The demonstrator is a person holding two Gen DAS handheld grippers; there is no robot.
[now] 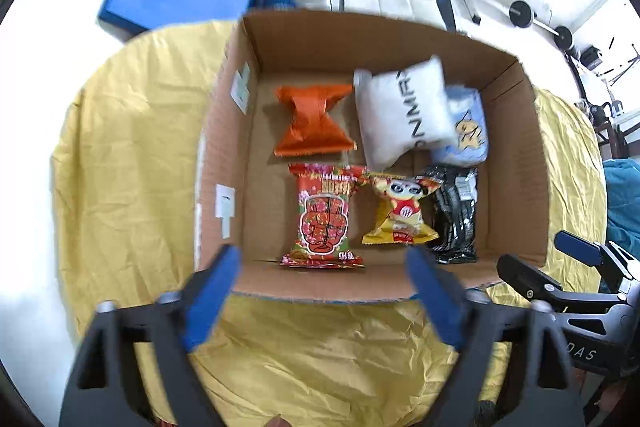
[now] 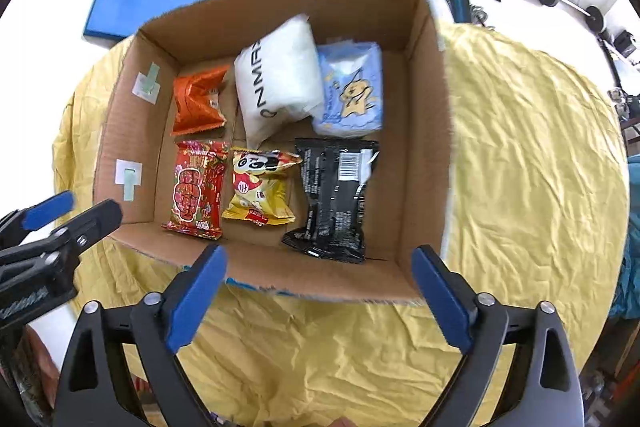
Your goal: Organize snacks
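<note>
Cardboard box (image 2: 424, 131) of snacks lies beyond both grippers' (image 1: 324, 263) (image 2: 318, 267) spread, empty fingers (image 2: 196, 291).

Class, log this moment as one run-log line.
left gripper: open, empty | right gripper: open, empty | cardboard box: six snack packets inside | yellow cloth: no snacks visible

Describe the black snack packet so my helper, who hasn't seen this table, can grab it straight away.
Look in the open brown cardboard box on the crinkled yellow tablecloth. In the row of packets nearest the tongs, the glossy black plastic snack packet lies at the right end, beside a yellow cartoon packet. It alone is black, with a white barcode label.
</note>
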